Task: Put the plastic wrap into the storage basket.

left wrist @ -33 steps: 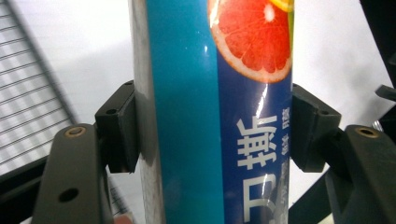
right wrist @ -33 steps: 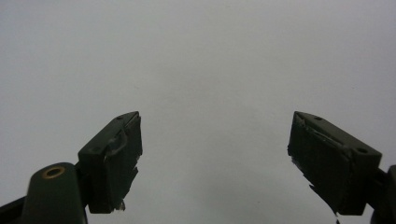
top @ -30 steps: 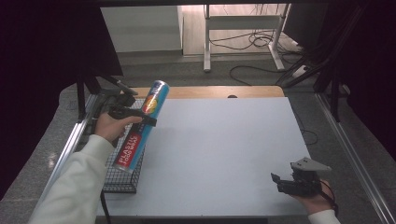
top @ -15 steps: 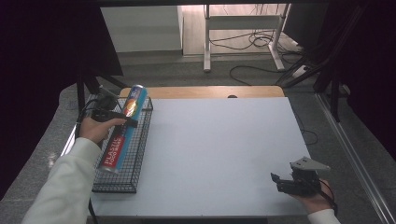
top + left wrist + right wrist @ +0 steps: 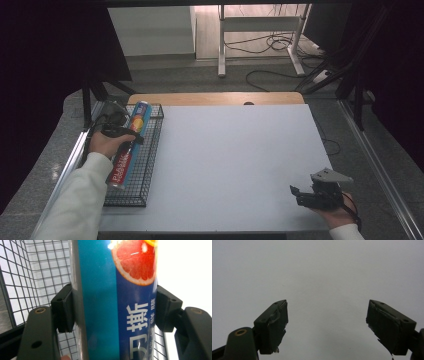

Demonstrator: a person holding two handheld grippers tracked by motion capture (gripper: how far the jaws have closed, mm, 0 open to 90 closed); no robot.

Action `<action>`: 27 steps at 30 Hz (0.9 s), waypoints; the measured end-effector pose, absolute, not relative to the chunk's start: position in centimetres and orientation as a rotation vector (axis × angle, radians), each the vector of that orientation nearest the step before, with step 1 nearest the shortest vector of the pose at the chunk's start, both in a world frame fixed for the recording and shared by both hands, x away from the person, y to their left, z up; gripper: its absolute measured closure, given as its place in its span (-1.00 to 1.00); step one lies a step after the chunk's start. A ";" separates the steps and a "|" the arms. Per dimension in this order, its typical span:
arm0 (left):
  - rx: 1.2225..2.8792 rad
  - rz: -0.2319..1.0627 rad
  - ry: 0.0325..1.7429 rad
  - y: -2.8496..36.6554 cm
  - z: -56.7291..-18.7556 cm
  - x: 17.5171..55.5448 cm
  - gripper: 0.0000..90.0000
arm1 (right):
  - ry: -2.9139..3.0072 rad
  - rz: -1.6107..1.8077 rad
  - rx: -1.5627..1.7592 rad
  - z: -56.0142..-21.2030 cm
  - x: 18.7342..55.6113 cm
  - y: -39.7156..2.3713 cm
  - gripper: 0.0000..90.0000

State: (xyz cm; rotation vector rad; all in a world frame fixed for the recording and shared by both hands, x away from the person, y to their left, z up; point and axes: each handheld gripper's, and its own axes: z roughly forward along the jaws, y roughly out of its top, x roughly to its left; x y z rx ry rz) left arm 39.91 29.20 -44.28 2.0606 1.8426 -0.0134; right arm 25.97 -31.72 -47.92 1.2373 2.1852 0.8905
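Pinching a long blue box [image 5: 128,144] printed with a grapefruit slice, the left hand-held gripper [image 5: 118,132] had its pads pressed against both sides of it, over the wire basket [image 5: 150,150] at the left edge of the white counter [image 5: 235,160]. Near the counter's front right corner, the right hand-held gripper [image 5: 295,192] sat with jaws spread and nothing between them.

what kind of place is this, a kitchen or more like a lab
More like a lab or recording workspace, probably: a plain white table on a metal frame, loose cables across the floor behind it, and dark curtains at the sides. Nothing kitchen-like stands around.
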 end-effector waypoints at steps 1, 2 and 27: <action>2.064 -0.008 1.849 29.1 -44.5 40.0 -0.30 | 2.185 0.891 1.237 -47.9 26.0 -31.7 -0.60; 2.067 -0.008 1.859 29.1 -44.7 40.1 -0.30 | 2.185 0.891 1.237 -47.9 26.0 -31.7 -0.60; 2.163 0.013 1.970 28.2 -49.7 41.3 -0.30 | 2.188 0.882 1.241 -48.1 26.0 -31.8 -0.59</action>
